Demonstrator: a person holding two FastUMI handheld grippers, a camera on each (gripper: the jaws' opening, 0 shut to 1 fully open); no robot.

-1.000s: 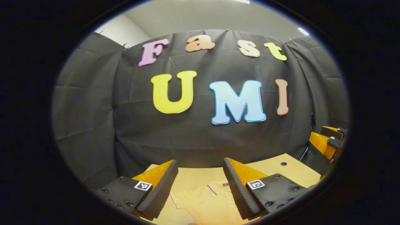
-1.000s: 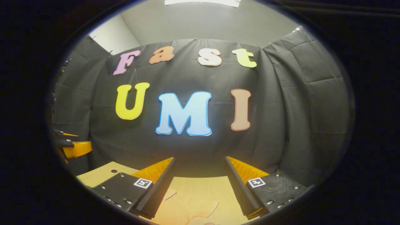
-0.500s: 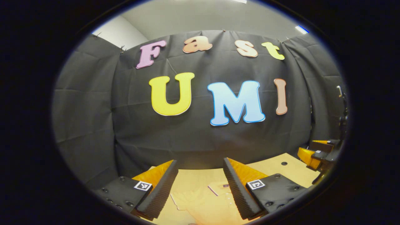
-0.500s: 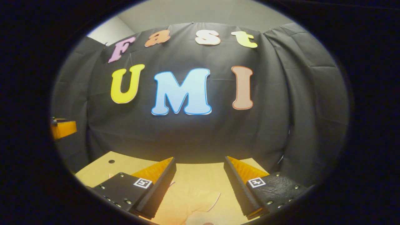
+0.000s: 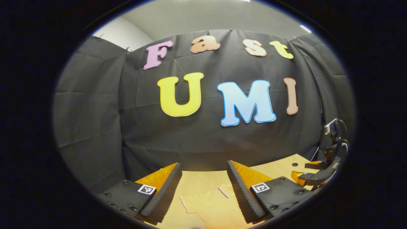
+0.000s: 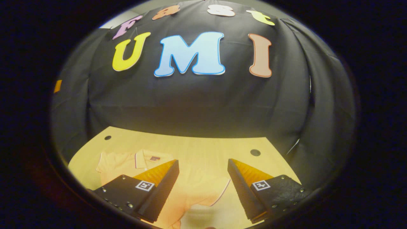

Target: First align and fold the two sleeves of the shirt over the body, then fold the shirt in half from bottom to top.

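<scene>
Both tongs spread, empty: left tongs [image 5: 203, 184], right tongs [image 6: 203, 181] above shirt [image 6: 190, 187] flat on table [image 6: 206, 146].

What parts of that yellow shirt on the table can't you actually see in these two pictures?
- Left gripper view: the pale yellow polo shirt is mostly covered by the left gripper, open jaws; its lower part is cut off at the bottom edge.
- Right gripper view: the right gripper, open, hides its middle; the hem is cut off.

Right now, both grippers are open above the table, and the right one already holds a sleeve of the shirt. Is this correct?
Not quite. In the right gripper view, the right gripper is open and holds nothing; the sleeve of the shirt lies flat on the table between its fingers. The left gripper is open too.
</scene>
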